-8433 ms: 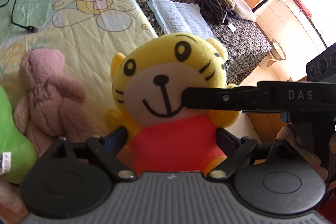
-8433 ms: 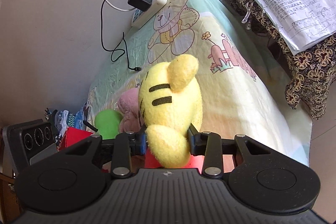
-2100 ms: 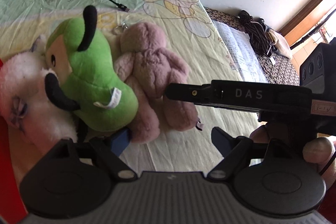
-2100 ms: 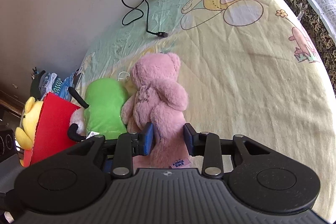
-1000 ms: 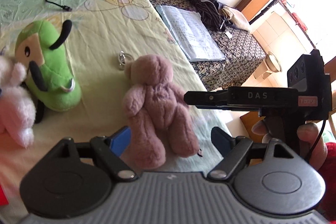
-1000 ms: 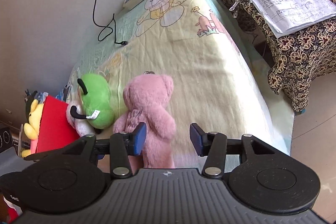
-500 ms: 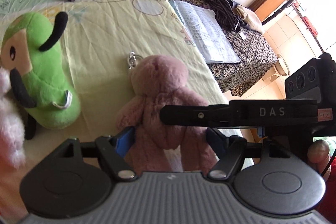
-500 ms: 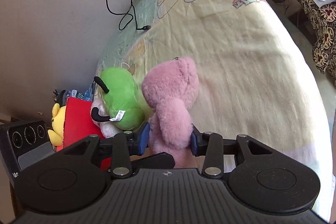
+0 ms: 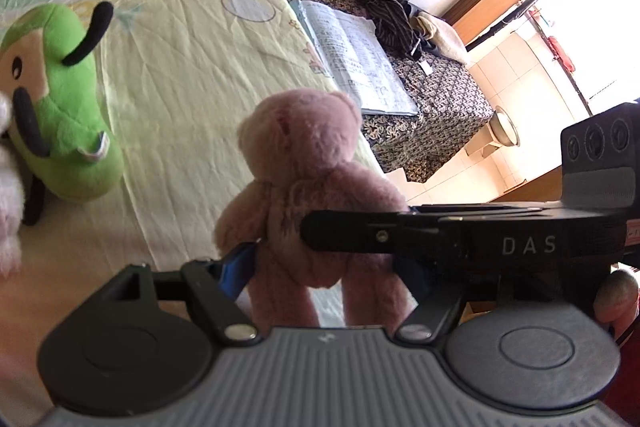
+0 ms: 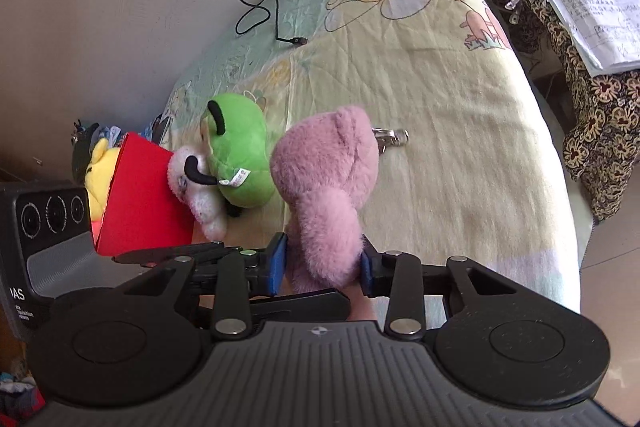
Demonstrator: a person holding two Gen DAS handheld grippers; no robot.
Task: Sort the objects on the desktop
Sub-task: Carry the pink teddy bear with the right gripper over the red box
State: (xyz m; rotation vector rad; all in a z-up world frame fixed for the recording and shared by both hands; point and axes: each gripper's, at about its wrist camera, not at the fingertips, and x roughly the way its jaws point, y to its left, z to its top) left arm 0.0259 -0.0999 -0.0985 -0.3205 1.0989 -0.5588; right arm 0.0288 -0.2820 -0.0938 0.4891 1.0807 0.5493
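Bedsheet-covered surface [image 10: 460, 115]: pink bear [image 10: 328, 187] lifted in a two-gripper hold.
Right gripper [image 10: 322, 265] and left gripper [image 9: 328, 267] are both clamped on the bear's lower body; a second ago both stood wide and the bear lay flat. It now hangs upright near the green plush [image 10: 240, 163], probably bound for the red box [image 10: 140, 203], which holds the yellow toy [image 10: 98, 167].

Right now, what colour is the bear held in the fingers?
Pink, a dusty pink plush bear; the right wrist view shows it best.
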